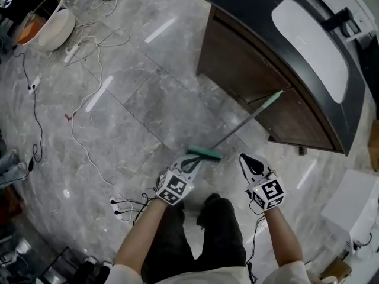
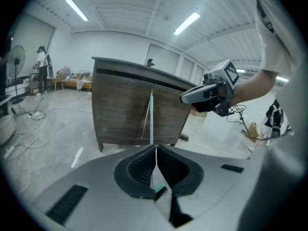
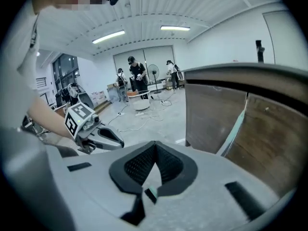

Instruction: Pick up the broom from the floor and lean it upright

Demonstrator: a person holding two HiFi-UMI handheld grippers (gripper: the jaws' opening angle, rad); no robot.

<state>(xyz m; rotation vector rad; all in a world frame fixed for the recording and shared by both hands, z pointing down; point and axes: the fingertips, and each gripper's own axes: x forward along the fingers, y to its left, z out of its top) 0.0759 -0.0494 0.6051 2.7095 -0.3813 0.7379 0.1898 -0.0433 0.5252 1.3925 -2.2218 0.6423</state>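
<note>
We looked down on a grey marble floor [image 1: 130, 99], with a dark wood-fronted table [image 1: 237, 58] filling the upper right of the head view. The broom [image 1: 246, 123] stood propped up. Its green head [image 1: 205, 154] was on the floor near the centre of the frame, and its handle slanted up and to the right, with the green end resting against the table's front. A white basin [image 1: 56, 25] sat at the upper left, and white cables [image 1: 89, 46] trailed across the floor beside and below it. Our left gripper [image 1: 190, 163] pointed at the broom head from the lower left, its tips just beside the head's near end. Its jaws were closed together, and we could not tell whether they touched the broom. Our right gripper [image 1: 243, 157] hung to the right of the head, apart from the handle, with its jaws fully closed on nothing.
</note>
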